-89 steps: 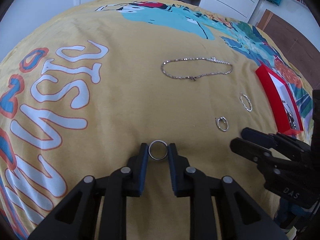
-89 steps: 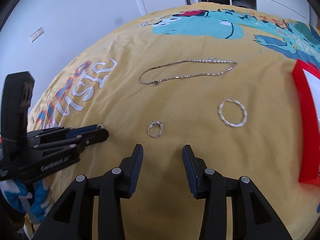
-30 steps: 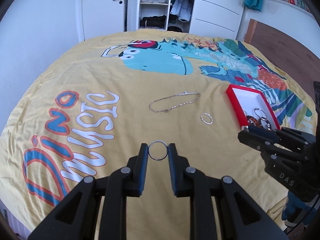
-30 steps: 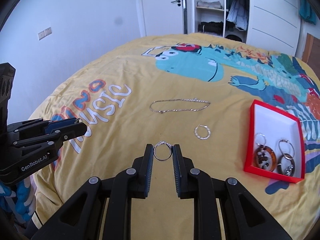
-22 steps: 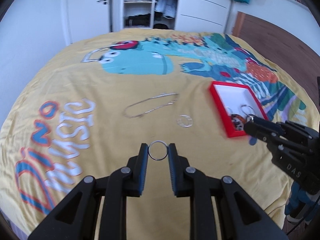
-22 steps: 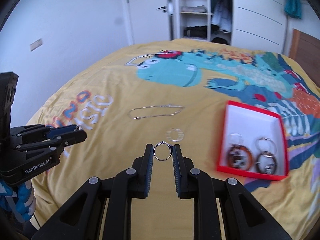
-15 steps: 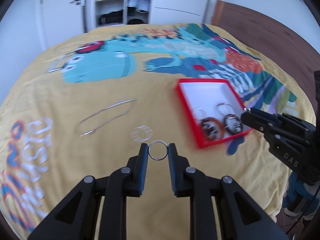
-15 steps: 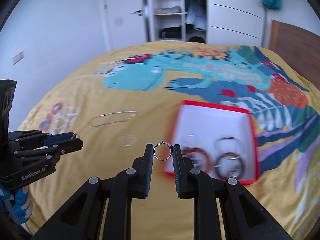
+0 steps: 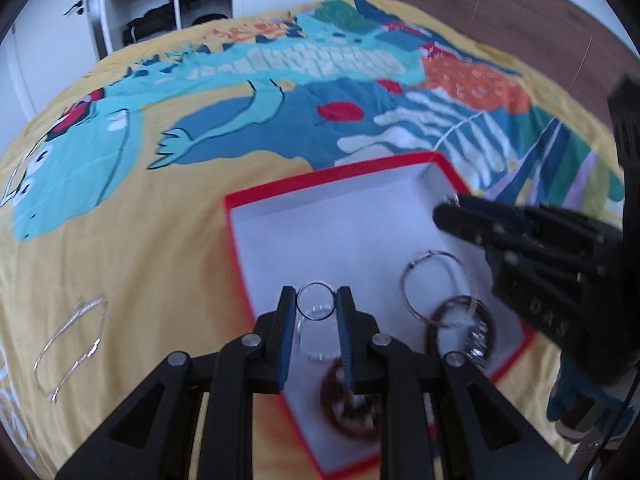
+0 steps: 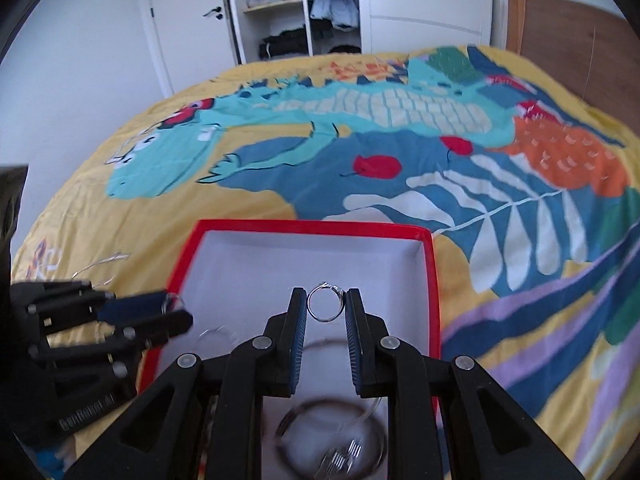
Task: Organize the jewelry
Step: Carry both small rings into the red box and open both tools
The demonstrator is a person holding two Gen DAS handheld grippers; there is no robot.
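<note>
Both grippers, left gripper (image 9: 316,307) and right gripper (image 10: 326,307), each pinch a ring over the red box (image 10: 434,280), so letting go off-centre could bounce one onto the bed (image 10: 248,208).

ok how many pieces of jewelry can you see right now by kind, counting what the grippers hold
rings held in grippers: 2, a plain band in the left gripper, a ring with a small setting in the right gripper
chains on the bedspread: 1
large hoop earrings in the red box: 2
total: 5
</note>
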